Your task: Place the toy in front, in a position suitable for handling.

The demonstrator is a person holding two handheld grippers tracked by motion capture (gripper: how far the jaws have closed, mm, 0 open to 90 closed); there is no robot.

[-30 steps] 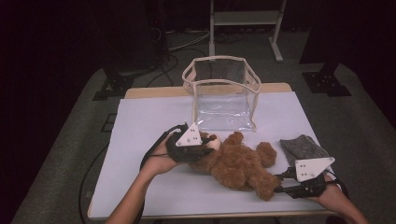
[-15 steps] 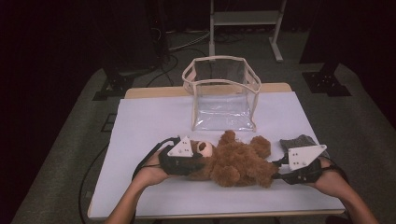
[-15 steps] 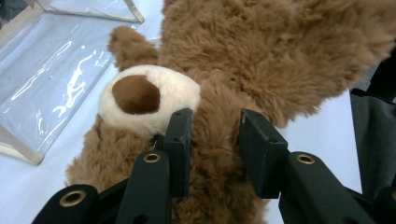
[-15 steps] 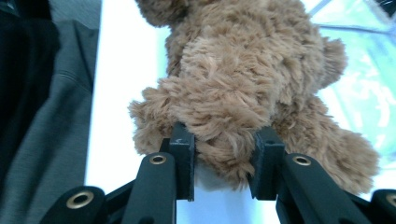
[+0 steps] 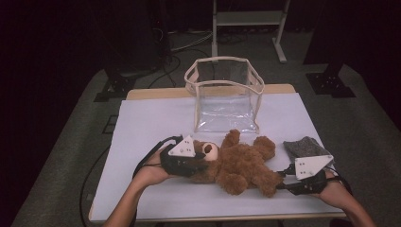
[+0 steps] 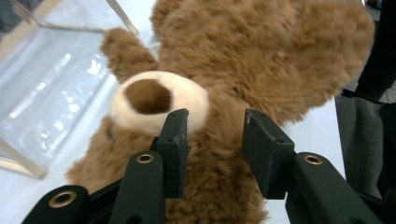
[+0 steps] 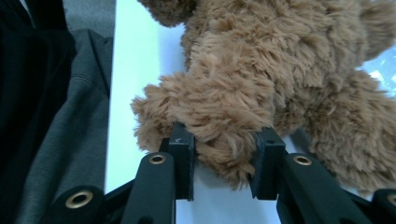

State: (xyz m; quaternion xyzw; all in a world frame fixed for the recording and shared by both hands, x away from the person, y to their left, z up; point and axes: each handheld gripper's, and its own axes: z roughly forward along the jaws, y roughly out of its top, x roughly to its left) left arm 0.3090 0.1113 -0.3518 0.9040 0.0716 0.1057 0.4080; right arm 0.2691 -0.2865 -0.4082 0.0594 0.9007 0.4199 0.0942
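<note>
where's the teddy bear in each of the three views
High view: the teddy bear lies on its back low on the white table, between the two hands.
Left gripper view: the bear takes up most of the frame, muzzle just above the jaws.
Right gripper view: the bear spreads across the top, one leg between the jaws.
Shared landmark: the clear bag beside the bear.

You see the teddy bear's (image 5: 236,163) head half hidden under your left gripper (image 5: 201,158); the grey cloth (image 5: 305,146) disappears behind your right gripper (image 5: 281,179).
</note>
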